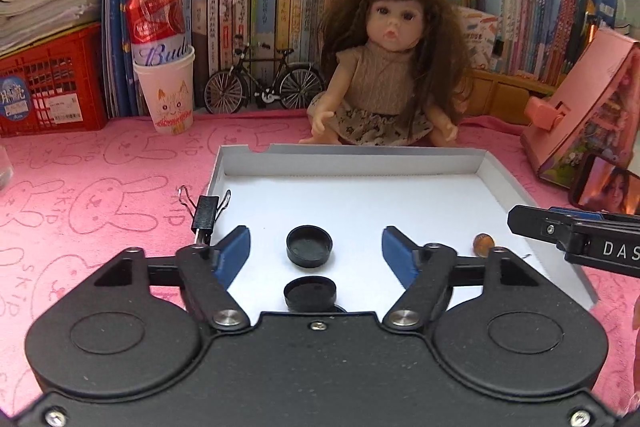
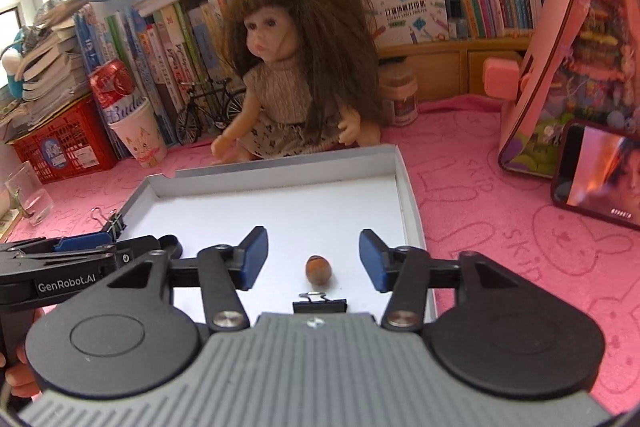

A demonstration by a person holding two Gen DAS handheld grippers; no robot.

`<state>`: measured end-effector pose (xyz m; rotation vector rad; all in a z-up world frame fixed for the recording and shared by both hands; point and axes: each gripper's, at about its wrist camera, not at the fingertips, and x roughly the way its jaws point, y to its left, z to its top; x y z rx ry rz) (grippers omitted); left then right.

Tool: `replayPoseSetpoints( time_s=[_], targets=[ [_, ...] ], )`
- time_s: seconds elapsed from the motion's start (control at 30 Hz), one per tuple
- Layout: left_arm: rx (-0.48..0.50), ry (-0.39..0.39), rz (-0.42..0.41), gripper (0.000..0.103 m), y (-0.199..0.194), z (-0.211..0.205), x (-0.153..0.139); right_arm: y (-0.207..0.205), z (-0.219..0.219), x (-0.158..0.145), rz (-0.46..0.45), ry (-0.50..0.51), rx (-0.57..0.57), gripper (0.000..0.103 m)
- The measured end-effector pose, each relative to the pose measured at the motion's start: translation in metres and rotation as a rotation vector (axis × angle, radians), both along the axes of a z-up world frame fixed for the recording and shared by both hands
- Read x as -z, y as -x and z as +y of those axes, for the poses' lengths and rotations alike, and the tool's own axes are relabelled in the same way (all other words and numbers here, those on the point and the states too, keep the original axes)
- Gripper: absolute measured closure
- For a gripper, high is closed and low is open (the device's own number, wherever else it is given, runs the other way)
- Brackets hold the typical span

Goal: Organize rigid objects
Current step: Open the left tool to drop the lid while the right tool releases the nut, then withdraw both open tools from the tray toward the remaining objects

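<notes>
Left wrist view: we find the left hand-held gripper [image 1: 316,247] with its blue pads spread wide and nothing pressed between them. Two black caps lie on the floor of the white tray [image 1: 352,163]: the farther cap [image 1: 309,246] sits between the pads without touching either, and the nearer cap [image 1: 310,293] lies just behind it, close to the gripper body. A black binder clip [image 1: 206,213] is clipped on the tray's left wall. A small brown nut [image 1: 484,245] rests near the tray's right side. From the right wrist view, we record the right hand-held gripper [image 2: 312,259] likewise spread apart, holding nothing; the nut lies on the tray floor between its pads, clear of both. A second binder clip [image 2: 319,303] sits just in front of that gripper's body. The tray stands on the pink table [image 2: 500,207] before a seated doll [image 1: 384,67].
</notes>
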<state>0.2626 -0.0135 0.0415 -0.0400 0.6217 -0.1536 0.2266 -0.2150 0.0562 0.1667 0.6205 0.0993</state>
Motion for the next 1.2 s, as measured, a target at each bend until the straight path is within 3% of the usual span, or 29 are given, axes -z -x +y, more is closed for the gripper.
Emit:
replayPoseSetpoints(
  time_s=[0.17, 0.6, 0.9, 1.07, 1.2],
  targets=[
    [0.02, -0.019, -0.062, 0.02, 0.039, -0.001, -0.016, 0.03, 0.002, -0.013, -0.05, 0.01, -0.004, 0.019],
    [0.065, -0.002, -0.117, 0.017, 0.135, 0.006, -0.014, 0.103, 0.001, -0.013, -0.094, -0.004, -0.011, 0.0],
    [0.097, 0.015, -0.132, 0.017, 0.178, 0.014, 0.003, 0.139, 0.006, -0.002, -0.1, 0.041, -0.021, 0.0],
    [0.091, -0.033, -0.152, 0.017, 0.197, 0.012, 0.013, 0.158, 0.01, 0.005, -0.101, 0.069, -0.025, 0.0],
    [0.087, 0.009, -0.123, 0.017, 0.204, 0.018, 0.02, 0.17, 0.01, 0.011, -0.09, 0.069, -0.015, 0.0]
  ],
)
